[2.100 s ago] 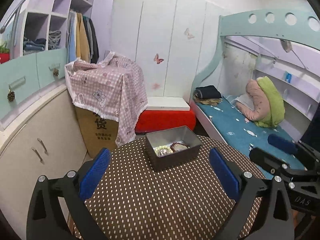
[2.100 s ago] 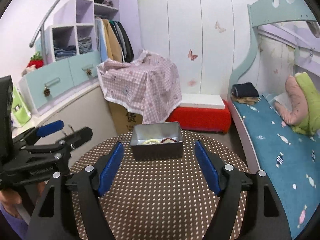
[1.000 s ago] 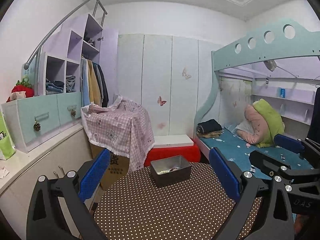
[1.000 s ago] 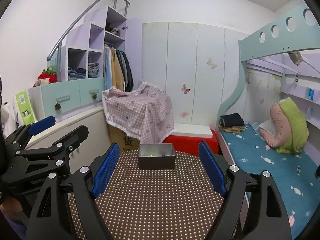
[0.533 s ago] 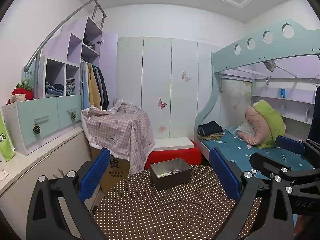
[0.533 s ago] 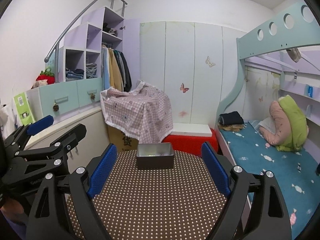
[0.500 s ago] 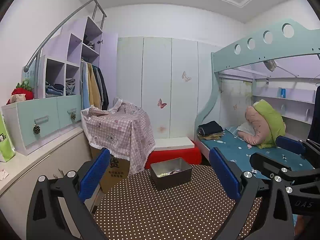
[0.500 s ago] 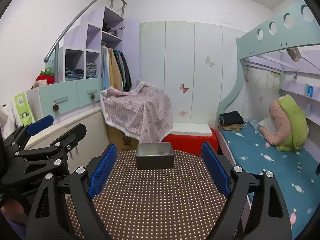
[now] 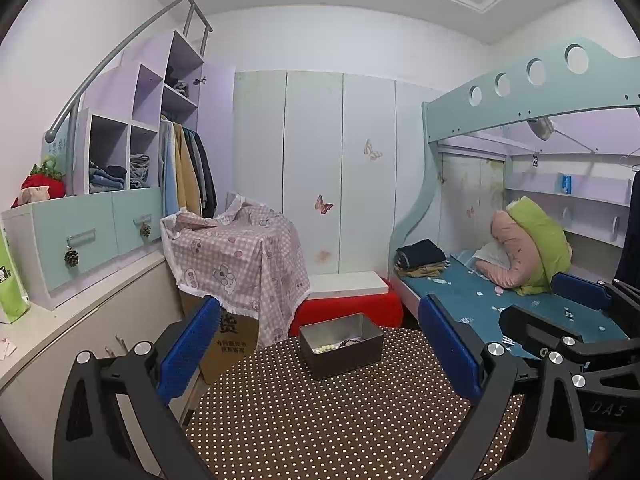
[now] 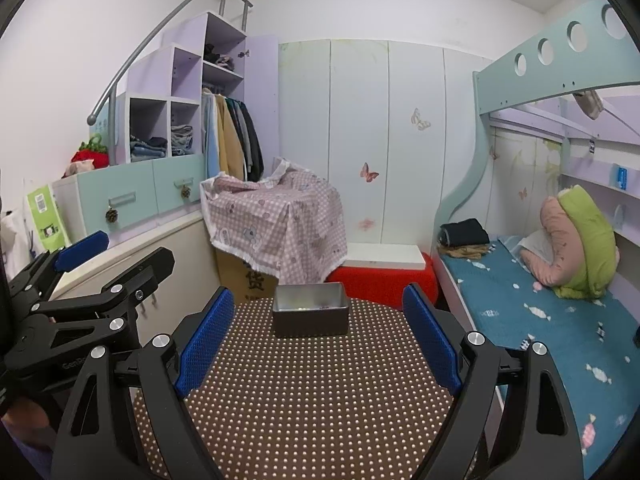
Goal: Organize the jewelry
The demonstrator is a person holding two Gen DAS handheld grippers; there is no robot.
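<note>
A grey metal tin [image 9: 341, 345] is seen standing at the far edge of a round table [image 9: 320, 420] covered in a brown cloth with white dots. Inside the tin, a string of pale beads [image 9: 322, 348] lies by the left wall, and a darker piece, possibly a reddish bracelet [image 9: 352, 341], lies beside it; from the right wrist view the contents are too blurred to be told apart.

The left gripper [image 9: 320, 354] is held over the near part of the table with its blue pads spread wide, nothing between them. The right gripper [image 10: 316, 346] is likewise spread wide and empty, aimed straight at the tin [image 10: 311, 314]. Neither gripper touches the tin.

A box under a pink checked cloth [image 9: 236, 256] is seen behind the table, and a bunk bed [image 9: 500, 292] to the right.
</note>
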